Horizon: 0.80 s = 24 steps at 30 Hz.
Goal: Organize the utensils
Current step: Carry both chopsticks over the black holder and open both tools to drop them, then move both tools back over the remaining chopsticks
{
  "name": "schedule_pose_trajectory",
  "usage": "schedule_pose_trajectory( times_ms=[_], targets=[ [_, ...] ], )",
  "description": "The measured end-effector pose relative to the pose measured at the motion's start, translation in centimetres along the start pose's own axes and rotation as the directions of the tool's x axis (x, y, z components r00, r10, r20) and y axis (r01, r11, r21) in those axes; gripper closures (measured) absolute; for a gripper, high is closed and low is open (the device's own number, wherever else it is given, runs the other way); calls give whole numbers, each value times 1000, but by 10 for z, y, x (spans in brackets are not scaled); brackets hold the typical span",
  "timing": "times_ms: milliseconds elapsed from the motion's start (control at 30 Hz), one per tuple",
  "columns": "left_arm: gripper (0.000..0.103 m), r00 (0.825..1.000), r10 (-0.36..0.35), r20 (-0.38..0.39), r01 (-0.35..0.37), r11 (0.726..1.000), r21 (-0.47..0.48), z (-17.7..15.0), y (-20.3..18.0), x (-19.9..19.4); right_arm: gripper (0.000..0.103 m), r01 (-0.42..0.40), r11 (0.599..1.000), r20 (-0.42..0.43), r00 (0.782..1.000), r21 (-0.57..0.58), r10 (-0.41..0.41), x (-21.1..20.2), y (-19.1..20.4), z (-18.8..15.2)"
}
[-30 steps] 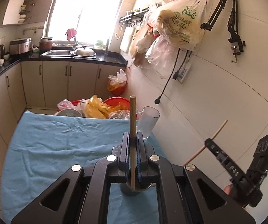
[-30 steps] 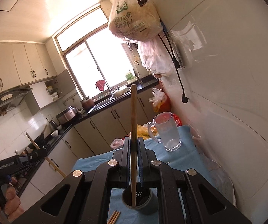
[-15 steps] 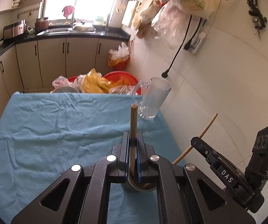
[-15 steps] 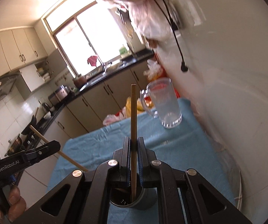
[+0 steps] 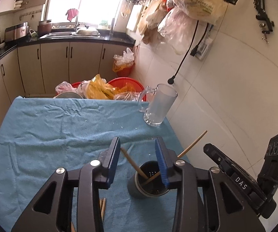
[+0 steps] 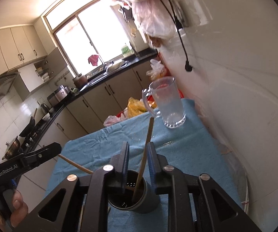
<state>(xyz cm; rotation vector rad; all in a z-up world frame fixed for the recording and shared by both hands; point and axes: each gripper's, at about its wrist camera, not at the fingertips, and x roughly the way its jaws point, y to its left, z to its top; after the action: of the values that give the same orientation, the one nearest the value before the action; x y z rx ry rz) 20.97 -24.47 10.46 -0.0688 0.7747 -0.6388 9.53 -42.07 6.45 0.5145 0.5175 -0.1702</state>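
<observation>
A dark round utensil holder (image 5: 148,181) stands on the blue cloth (image 5: 51,131). Two wooden chopsticks lean in it, one (image 5: 132,161) to the left and one (image 5: 192,145) to the right. My left gripper (image 5: 137,162) is open just above the holder, its jaws wide apart and empty. In the right wrist view my right gripper (image 6: 138,166) is open over the same holder (image 6: 139,197), and a chopstick (image 6: 145,150) stands loose between its jaws. More chopsticks (image 5: 102,206) lie on the cloth near the front edge.
A clear glass mug (image 5: 158,106) stands at the cloth's far right corner, next to the white tiled wall (image 5: 226,96). Red baskets with plastic bags (image 5: 104,89) sit beyond the table's far edge. A black cable (image 5: 181,65) hangs down the wall.
Both grippers have opened and let go of their chopsticks, which now lean in the holder. Both cameras have tilted down towards the holder.
</observation>
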Motion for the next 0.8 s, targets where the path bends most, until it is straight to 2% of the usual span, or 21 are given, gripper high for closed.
schedule_pose_trajectory(
  times_ms=[133,267,400,500,600,733,800],
  targets=[
    [63,999,4,37,-4,1000,-4,-3,3,-24,76,4,1000,33,999,12,-4,-21,-1,-1],
    [56,996,26,89,-26,1000,-3,-13,9,-52,60,15,1000,62,998,3,-15,-41,2,-8],
    [47,986,78,150,-80,997,8,-35,19,-84,56,16,1000,60,998,-27,-14,-56,11,-25],
    [42,973,145,180,-149,989,7,-63,37,-104,56,-10,998,23,1000,-56,12,-59,20,-44],
    [42,964,206,168,-205,978,-28,-87,61,-115,56,-39,996,-19,999,-77,38,-58,29,-67],
    [42,958,276,80,-268,959,-98,-128,112,-114,56,-90,991,-109,991,-100,79,-46,43,-95],
    [42,948,317,26,-311,941,-134,-150,138,-109,56,-116,987,-156,983,-109,99,-39,52,-109]
  ],
)
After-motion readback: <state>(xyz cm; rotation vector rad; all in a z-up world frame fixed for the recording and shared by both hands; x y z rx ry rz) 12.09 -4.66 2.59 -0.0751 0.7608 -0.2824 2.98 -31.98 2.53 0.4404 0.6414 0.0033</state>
